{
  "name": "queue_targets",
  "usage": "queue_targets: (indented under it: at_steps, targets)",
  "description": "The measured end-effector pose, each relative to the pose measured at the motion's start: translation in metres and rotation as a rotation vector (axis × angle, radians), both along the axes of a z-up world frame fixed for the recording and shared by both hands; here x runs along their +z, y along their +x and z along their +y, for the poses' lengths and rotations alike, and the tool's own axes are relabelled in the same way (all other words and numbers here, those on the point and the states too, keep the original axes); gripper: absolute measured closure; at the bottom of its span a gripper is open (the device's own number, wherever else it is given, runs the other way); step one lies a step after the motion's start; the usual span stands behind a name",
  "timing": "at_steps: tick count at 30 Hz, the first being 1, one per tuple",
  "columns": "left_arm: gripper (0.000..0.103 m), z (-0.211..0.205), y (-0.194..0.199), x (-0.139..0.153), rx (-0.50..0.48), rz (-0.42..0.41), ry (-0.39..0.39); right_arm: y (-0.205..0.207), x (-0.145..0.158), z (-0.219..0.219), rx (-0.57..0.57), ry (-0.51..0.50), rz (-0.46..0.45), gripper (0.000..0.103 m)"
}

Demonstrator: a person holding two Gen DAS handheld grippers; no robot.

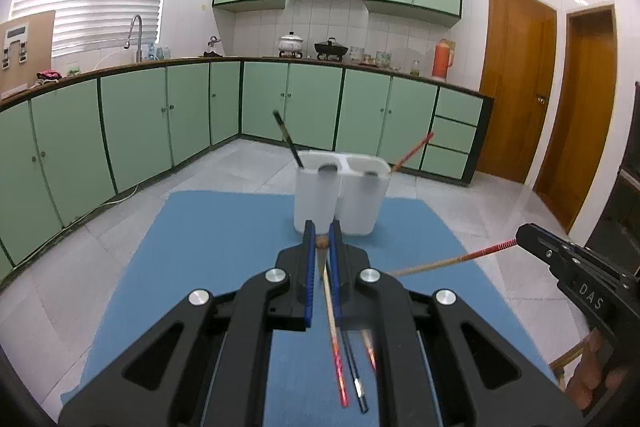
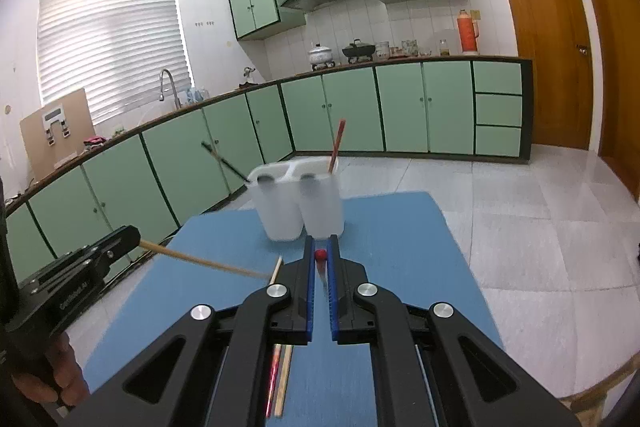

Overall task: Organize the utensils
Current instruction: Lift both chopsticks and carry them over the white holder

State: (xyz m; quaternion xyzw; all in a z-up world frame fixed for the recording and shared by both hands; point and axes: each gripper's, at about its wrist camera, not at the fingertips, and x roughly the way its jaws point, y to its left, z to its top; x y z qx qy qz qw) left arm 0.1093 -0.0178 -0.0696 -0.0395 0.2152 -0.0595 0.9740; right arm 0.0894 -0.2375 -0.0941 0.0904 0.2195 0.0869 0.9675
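Note:
A white two-compartment holder [image 1: 340, 199] [image 2: 300, 207] stands at the far end of a blue mat [image 1: 200, 247] [image 2: 400, 247]. A black chopstick [image 1: 286, 139] [image 2: 224, 161] leans in its left compartment and a red one [image 1: 412, 151] [image 2: 338, 143] in its right. My left gripper [image 1: 321, 233] [image 2: 134, 235] is shut on a wooden chopstick [image 1: 321, 242] [image 2: 200, 261], just short of the holder. My right gripper [image 2: 320, 245] [image 1: 524, 239] is shut on a red-patterned chopstick [image 2: 320, 254] [image 1: 460, 259]. More chopsticks, one of them black [image 1: 358, 383], lie on the mat under the grippers.
Green kitchen cabinets [image 1: 140, 123] run along the back and left behind a tiled floor. Wooden doors [image 1: 516, 79] stand at the right. The table's wooden edge [image 2: 600, 387] shows beyond the mat. A person's hand [image 1: 592, 387] [image 2: 60, 383] grips each handle.

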Motion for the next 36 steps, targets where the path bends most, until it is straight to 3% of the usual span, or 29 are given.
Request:
queue_targets:
  at_steps: [21,36]
  targets:
    - [0.097,0.016,0.029,0.069,-0.029,-0.087,-0.089,0.043,0.071,0.016,0.091,-0.038,-0.040,0.097]
    - [0.097,0.019,0.055,0.149,0.024,-0.321,-0.118,0.072,0.154,0.015,0.101,-0.034,-0.207,0.097]
